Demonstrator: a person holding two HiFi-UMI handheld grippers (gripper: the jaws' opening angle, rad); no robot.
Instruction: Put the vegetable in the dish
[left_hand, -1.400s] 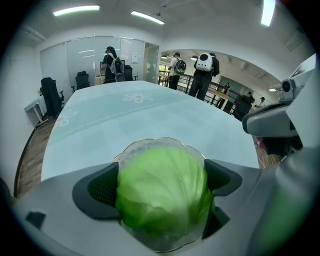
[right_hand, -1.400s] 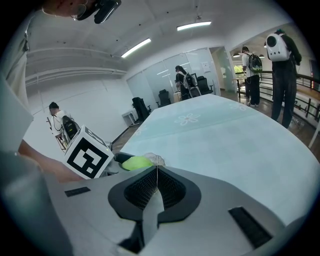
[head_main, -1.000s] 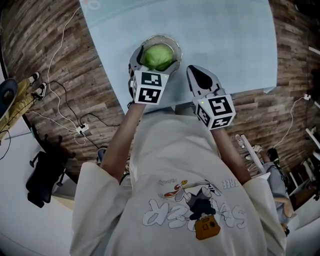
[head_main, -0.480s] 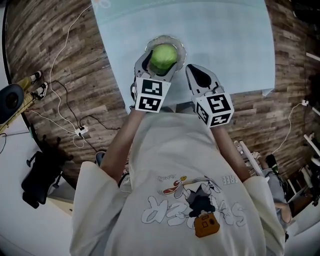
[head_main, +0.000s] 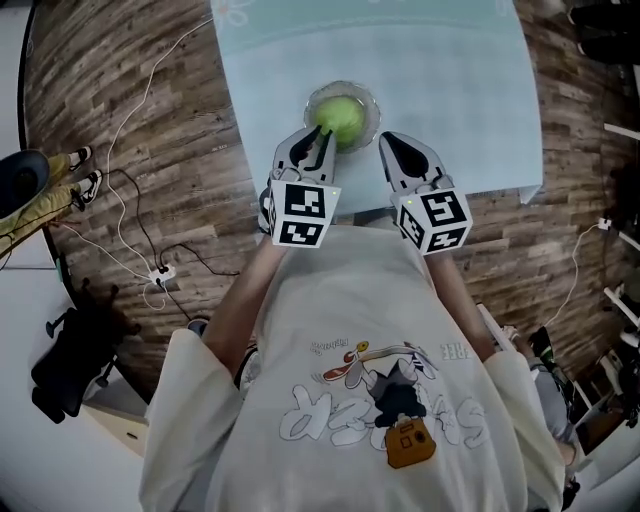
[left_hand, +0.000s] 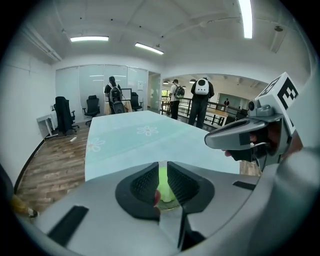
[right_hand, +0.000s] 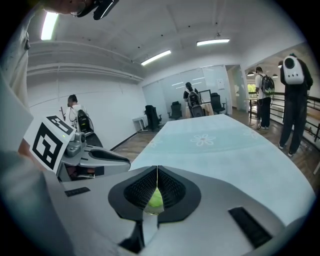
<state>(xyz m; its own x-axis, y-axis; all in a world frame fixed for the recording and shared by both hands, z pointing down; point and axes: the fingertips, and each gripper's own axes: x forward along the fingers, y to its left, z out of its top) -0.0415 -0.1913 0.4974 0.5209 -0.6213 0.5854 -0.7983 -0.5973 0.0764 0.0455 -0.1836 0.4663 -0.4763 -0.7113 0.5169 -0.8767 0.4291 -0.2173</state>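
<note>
A green cabbage (head_main: 342, 118) lies in a clear glass dish (head_main: 371, 100) near the front edge of the pale blue table (head_main: 450, 80). My left gripper (head_main: 320, 138) hangs just short of the dish, off the cabbage. Its jaws have just been closing and nothing is between them. In the left gripper view (left_hand: 162, 167) only a slim slit remains, with the cabbage (left_hand: 164, 189) showing green through it. To the dish's right, my right gripper (head_main: 398, 150) is shut and empty. In the right gripper view (right_hand: 157, 172) the cabbage (right_hand: 155, 200) shows beyond the tips.
Wood floor surrounds the table, with cables and a power strip (head_main: 160, 272) at the left. A black office chair (head_main: 70, 350) stands lower left. Several people with backpacks (left_hand: 201, 95) and more chairs (left_hand: 64, 114) are beyond the table's far end.
The left gripper let go of the cabbage, which now rests in the dish, then drew back and up with its jaws closing. The right gripper rose slightly.
</note>
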